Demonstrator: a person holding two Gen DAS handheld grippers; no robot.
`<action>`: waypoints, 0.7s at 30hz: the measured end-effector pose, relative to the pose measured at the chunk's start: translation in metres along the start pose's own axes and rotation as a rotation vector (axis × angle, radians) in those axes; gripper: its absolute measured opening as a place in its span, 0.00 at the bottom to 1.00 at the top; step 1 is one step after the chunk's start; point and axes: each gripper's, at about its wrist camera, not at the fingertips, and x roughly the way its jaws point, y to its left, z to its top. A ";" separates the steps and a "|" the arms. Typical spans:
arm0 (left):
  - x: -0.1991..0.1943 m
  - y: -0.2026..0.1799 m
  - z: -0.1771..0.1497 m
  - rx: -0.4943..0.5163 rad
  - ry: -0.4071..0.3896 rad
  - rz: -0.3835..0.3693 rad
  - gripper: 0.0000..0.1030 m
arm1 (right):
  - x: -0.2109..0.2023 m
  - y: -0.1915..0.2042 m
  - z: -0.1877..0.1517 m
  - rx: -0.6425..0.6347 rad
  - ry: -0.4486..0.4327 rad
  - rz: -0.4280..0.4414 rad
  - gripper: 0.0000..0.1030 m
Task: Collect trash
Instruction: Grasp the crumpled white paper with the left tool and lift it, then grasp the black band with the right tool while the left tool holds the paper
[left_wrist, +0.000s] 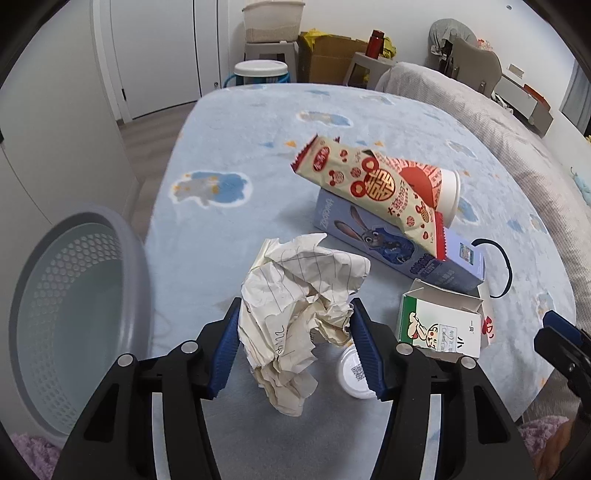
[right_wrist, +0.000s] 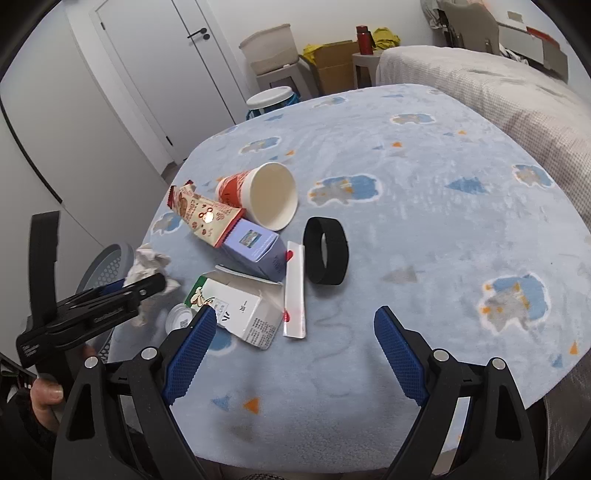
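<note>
Blue blanket (right_wrist: 406, 184), black band (right_wrist: 327, 254), white door (right_wrist: 177, 70).

Wrapper (left_wrist: 369, 188) lies on box (left_wrist: 399, 247); cup (left_wrist: 443, 195) behind; basket (left_wrist: 74, 314) left of crumpled paper (left_wrist: 299, 317)

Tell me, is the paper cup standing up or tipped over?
Tipped over. The cup lies on its side, its open, empty mouth facing the right camera.

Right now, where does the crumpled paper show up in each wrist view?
Left wrist: the crumpled paper sits at centre, clamped in the left claw.
Right wrist: it is at the left edge, pale wad behind the black left claw, beside the grey basket.
Shared landmark: the green-and-white carton.
</note>
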 end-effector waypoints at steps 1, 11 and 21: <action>-0.003 0.000 0.001 0.001 -0.007 0.004 0.54 | 0.000 -0.002 0.002 0.000 0.002 -0.011 0.83; -0.028 -0.007 0.002 -0.001 -0.059 -0.007 0.54 | 0.032 -0.019 0.032 -0.029 0.057 -0.108 0.76; -0.029 -0.012 -0.001 0.021 -0.061 -0.001 0.54 | 0.066 -0.017 0.043 -0.049 0.113 -0.156 0.54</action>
